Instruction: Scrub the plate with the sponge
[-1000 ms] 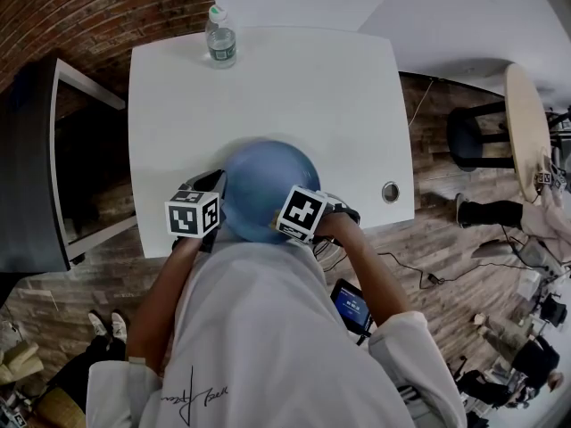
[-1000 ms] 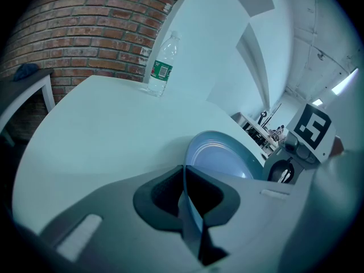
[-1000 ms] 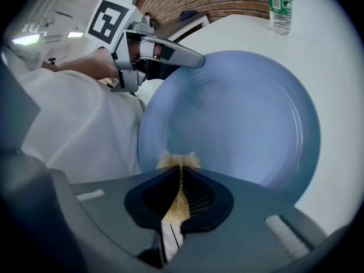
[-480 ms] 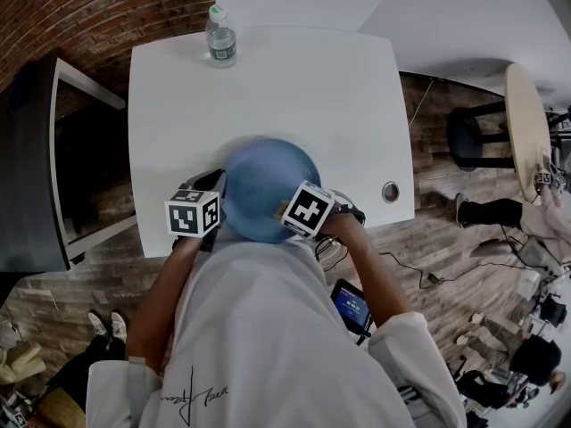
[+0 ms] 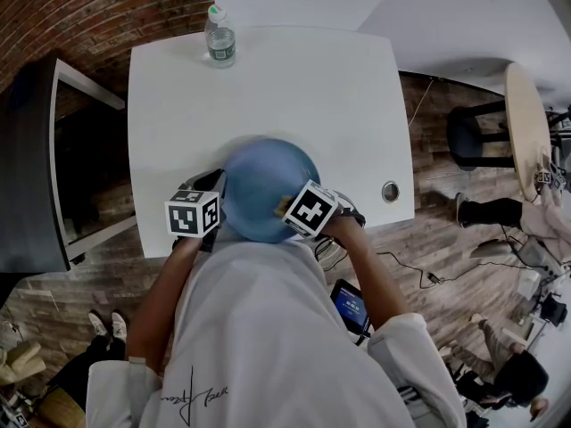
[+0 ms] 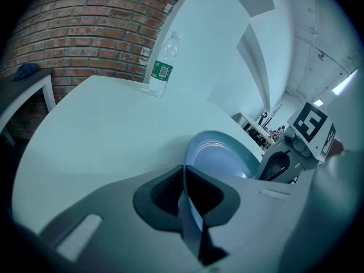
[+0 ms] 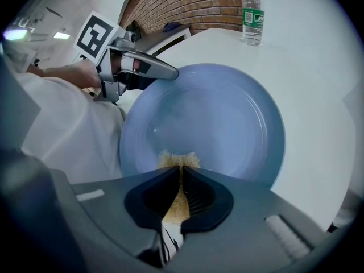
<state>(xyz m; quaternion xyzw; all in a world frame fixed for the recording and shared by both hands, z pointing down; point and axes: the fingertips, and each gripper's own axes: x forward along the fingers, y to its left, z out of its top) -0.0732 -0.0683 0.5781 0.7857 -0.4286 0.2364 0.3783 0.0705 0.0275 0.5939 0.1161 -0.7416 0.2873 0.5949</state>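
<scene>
A blue plate (image 5: 263,188) is held tilted over the near edge of the white table (image 5: 268,87). My left gripper (image 6: 183,178) is shut on the plate's (image 6: 219,161) rim, which runs edge-on between the two pads. My right gripper (image 7: 180,172) is shut on a tan sponge (image 7: 177,161), squeezed thin between the pads. The sponge's tip touches the plate's (image 7: 210,118) inner face near the lower rim. In the head view the sponge (image 5: 284,206) shows at the plate's right side beside the right gripper's marker cube (image 5: 310,209).
A clear water bottle (image 5: 220,37) with a green label stands at the table's far left edge. A round hole (image 5: 390,191) sits near the table's right front corner. A dark cabinet (image 5: 53,159) stands to the left of the table, a stool (image 5: 477,136) to the right.
My right gripper with the sponge has slid a little to the right across the plate and tilted. The left gripper and the plate's rim have stayed in place.
</scene>
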